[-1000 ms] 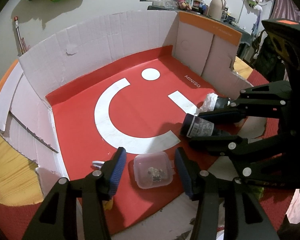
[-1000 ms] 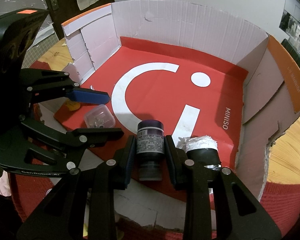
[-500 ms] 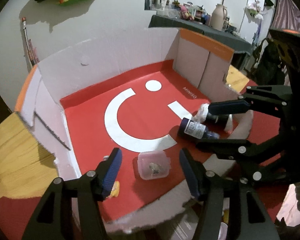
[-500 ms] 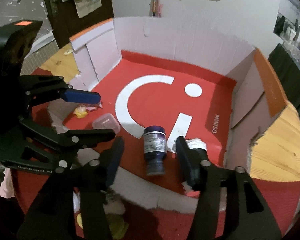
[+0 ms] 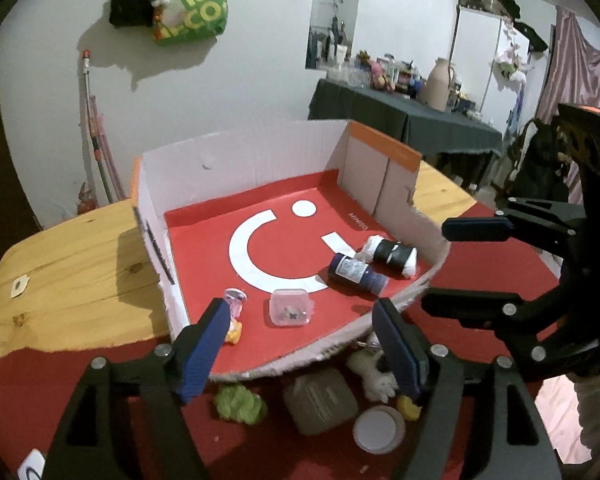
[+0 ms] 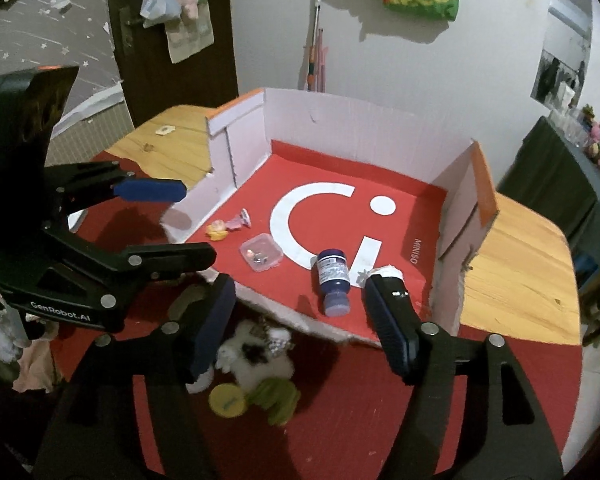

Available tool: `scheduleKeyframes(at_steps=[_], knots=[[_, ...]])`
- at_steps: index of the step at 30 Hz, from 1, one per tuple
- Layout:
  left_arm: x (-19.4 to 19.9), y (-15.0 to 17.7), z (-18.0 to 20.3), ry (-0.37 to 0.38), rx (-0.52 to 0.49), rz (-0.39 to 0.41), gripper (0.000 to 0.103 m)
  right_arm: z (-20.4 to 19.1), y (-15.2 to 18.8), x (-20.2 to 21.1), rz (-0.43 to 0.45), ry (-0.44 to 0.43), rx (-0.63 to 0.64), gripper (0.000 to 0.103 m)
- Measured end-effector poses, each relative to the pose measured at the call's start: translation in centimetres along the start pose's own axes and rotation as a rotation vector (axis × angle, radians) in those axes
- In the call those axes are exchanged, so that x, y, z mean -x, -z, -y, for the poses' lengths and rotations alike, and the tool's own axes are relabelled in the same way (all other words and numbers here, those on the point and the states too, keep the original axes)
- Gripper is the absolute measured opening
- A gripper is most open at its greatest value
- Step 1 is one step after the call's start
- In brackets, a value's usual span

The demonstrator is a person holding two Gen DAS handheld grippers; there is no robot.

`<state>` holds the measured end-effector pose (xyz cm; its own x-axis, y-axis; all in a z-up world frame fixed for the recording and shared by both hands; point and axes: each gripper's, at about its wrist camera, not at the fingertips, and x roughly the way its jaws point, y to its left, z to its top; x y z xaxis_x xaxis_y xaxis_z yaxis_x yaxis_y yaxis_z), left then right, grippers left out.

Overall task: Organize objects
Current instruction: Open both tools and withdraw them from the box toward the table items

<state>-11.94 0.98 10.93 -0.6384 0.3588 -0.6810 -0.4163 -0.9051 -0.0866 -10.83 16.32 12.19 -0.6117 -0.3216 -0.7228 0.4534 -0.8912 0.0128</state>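
**Both tools clear of the tray, loose things waiting in front of it**

Now the step in hand looks like the pause between a drop-off and the next pick. Nearest the cameras, in front of the cardboard tray (image 5: 236, 152), several things lie loose on the red cloth: a green crumpled toy (image 5: 240, 403), a grey-green squat container (image 5: 320, 402), a round white lid (image 5: 379, 429), a white fluffy toy (image 6: 256, 354) and a yellow round lid (image 6: 227, 400). The left tool (image 5: 300, 346) hangs over the tray's torn front edge, jaws wide and empty. The right tool (image 6: 300, 326) hangs likewise, jaws wide, with nothing between them.

Just inside the tray's front edge sits the clear lidded box (image 5: 291, 307); to its left lie a small pink piece (image 5: 235, 299) and a yellow piece (image 5: 234, 332). Right of the box the dark blue bottle (image 5: 354, 271) lies on its side, and just beyond it the black-and-white roll (image 5: 392, 255), near the tray's right wall.

Next, I judge, one tool must drop to the pile in front of the tray; the fluffy toy and the container are crowded together, so a clean approach from above is called for.

A second earlier the right tool was clamped on the blue bottle and the left tool straddled the clear box, both low inside the tray. Both jaws have just been opening, and both tools now sit higher and farther back, showing the front pile.
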Motion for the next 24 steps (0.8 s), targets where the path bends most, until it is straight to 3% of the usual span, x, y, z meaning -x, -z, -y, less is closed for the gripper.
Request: scheduleKeyframes(at_steps=[5, 24], knots=[[2.1, 1.3, 0.7, -0.011, 0.018, 0.049, 0.083, -0.8, 0.8, 2.0, 0.033, 0.012, -0.002, 0.07], [6.4, 6.1, 3.1, -0.049, 0.057, 0.153, 0.091, -2.7, 5.2, 5.7, 0.132, 0.053, -0.081, 0.079]])
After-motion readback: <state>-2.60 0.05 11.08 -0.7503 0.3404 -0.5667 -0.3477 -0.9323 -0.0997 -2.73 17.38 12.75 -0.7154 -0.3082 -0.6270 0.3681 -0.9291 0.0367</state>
